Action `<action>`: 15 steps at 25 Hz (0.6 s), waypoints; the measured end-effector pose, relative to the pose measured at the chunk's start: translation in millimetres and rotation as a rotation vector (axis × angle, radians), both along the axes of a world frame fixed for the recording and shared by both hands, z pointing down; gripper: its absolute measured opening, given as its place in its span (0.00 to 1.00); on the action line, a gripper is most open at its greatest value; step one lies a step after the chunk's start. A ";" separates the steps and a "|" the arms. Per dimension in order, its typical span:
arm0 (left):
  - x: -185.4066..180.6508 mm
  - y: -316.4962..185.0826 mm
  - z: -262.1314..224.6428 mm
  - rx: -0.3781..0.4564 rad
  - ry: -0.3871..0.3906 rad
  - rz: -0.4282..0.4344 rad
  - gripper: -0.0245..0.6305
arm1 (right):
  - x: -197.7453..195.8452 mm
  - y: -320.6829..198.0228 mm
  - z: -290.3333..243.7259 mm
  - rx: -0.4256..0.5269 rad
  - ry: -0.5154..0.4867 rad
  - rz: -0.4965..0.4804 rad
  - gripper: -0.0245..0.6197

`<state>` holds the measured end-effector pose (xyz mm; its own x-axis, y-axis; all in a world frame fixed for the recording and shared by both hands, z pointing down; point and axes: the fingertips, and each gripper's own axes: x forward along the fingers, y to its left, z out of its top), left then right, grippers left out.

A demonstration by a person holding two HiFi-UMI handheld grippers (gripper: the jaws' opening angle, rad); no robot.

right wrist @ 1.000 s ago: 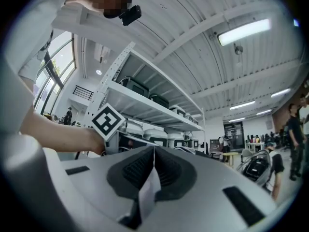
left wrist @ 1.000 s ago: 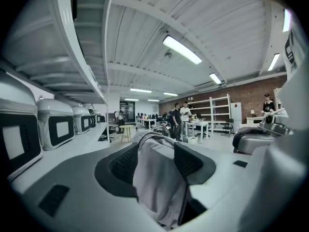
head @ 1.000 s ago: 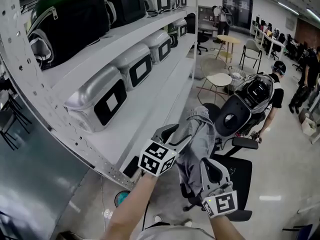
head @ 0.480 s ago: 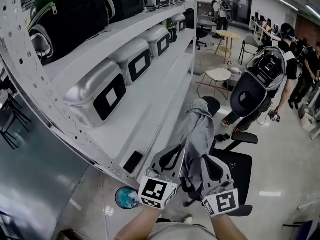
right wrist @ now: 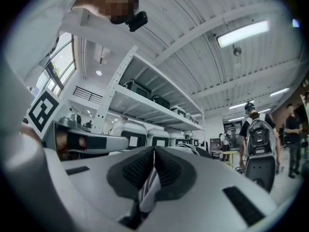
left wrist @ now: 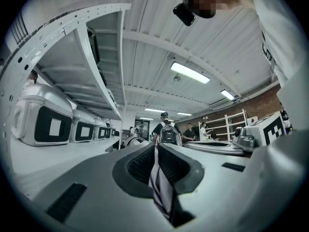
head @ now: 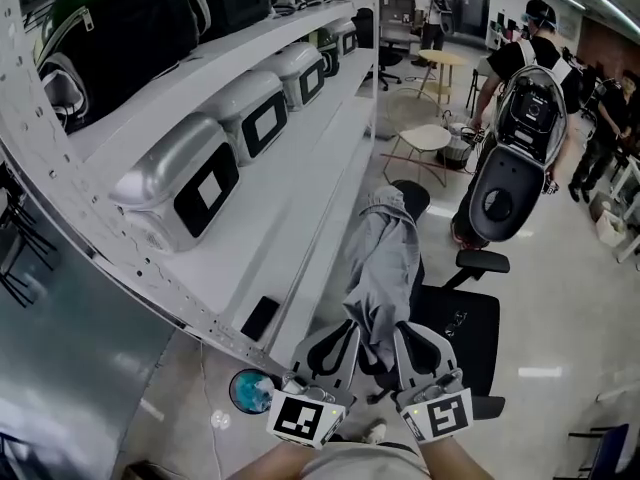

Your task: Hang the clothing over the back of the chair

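A: Quick one, what is the left gripper (head: 345,330) doing?

B: I have its pads pressed together on the clothing (head: 385,268). In the left gripper view a fold of grey fabric is pinched between the ribbed pads and hangs out below them.

A: And the right gripper (head: 408,330)?

B: Same there, clamped on the clothing. The right gripper view shows a bunched edge of it squeezed between the pads. In the head view the two grippers sit side by side, near each other, at the bottom of the frame, one on each side of the near end.

A: Where is the clothing lying?

B: Its far end is draped over the top of the back of the black chair (head: 465,328). From there it runs down in one long grey strip toward me, into both sets of pads. The seat shows to the right of the strip.

A: Anything else around?

B: A white shelf rack (head: 290,218) stands just left of the chair, with silver cases (head: 175,183) lined up on it. A person (head: 505,63) wearing a bulky backpack stands well behind the chair, on the right.
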<state>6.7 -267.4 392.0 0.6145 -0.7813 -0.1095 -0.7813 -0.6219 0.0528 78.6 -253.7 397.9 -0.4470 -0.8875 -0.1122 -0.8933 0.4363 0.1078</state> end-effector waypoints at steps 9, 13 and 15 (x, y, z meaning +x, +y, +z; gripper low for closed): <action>1.9 11.9 3.9 -0.001 0.007 0.018 0.08 | -22.8 17.6 3.1 -0.004 0.016 -0.039 0.06; 0.0 15.0 2.9 -0.003 0.010 0.023 0.08 | -24.1 20.1 -1.5 0.010 0.005 -0.047 0.06; -0.9 14.7 1.8 0.001 0.009 0.018 0.08 | -20.0 18.5 -2.6 0.013 0.006 -0.034 0.06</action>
